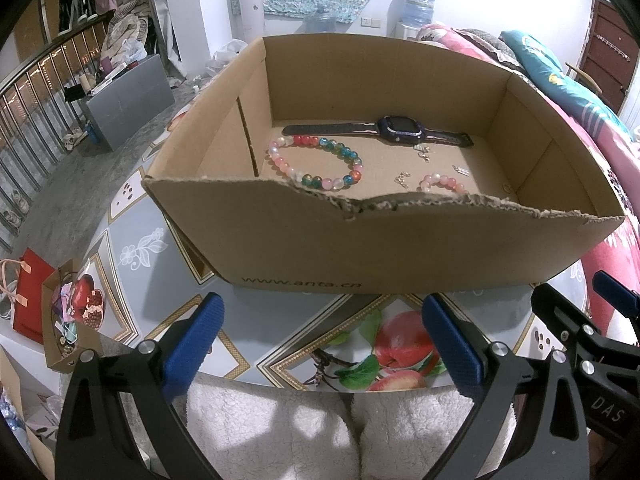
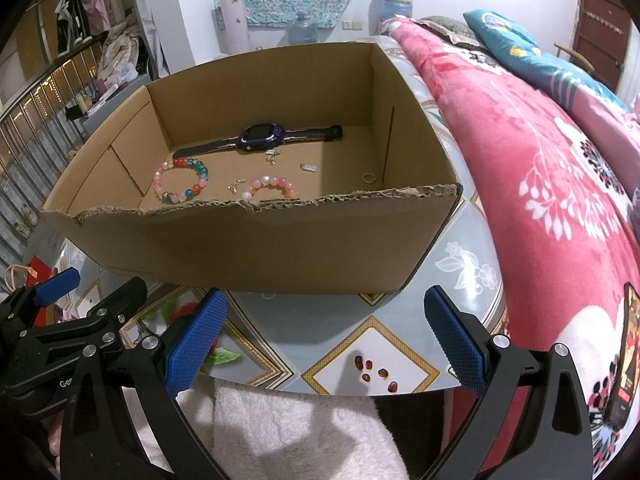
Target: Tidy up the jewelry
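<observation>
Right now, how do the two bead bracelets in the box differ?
The multicolour bracelet mixes red, teal, orange and pale pink beads; the pink bracelet is pink and whitish only. The multicolour bracelet shows as a full, wider loop, while the pink bracelet's near part is hidden behind the torn front wall of the box. The multicolour one lies nearer the box's left side, the pink one nearer the middle. Both lie flat on the box floor, in front of the watch.
</observation>
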Motion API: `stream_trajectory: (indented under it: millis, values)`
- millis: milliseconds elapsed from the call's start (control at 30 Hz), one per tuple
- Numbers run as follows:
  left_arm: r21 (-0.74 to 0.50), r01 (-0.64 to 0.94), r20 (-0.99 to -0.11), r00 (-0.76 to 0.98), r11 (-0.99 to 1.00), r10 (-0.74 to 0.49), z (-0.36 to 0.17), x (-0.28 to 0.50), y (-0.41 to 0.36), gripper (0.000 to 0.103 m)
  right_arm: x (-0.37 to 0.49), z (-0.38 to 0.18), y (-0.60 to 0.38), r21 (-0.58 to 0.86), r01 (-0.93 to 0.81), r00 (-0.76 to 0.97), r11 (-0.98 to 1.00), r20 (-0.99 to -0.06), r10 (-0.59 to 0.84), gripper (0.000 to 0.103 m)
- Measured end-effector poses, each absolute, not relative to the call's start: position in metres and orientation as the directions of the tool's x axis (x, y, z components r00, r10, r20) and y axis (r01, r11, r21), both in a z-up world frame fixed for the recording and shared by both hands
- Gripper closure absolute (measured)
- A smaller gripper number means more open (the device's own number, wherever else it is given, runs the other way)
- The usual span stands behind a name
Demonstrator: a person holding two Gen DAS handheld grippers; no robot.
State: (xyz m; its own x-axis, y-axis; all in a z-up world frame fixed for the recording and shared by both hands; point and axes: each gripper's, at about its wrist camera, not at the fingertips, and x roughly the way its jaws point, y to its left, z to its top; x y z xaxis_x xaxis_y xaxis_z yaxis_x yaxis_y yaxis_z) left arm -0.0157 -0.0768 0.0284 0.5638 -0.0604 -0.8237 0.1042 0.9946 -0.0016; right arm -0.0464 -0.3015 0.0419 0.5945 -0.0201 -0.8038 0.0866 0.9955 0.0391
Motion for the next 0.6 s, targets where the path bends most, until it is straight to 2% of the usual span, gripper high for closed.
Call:
stream_trajectory:
  millis: [600]
  values:
    - [0.000,0.105,-0.824,0.564,0.995,-0.059,0.0270,-0.0164,-0.0765,0.006,-0.0458,0.0420,-0.3012,0.039,0.086,0.593,0.996,-0.805,-0.020,0.008]
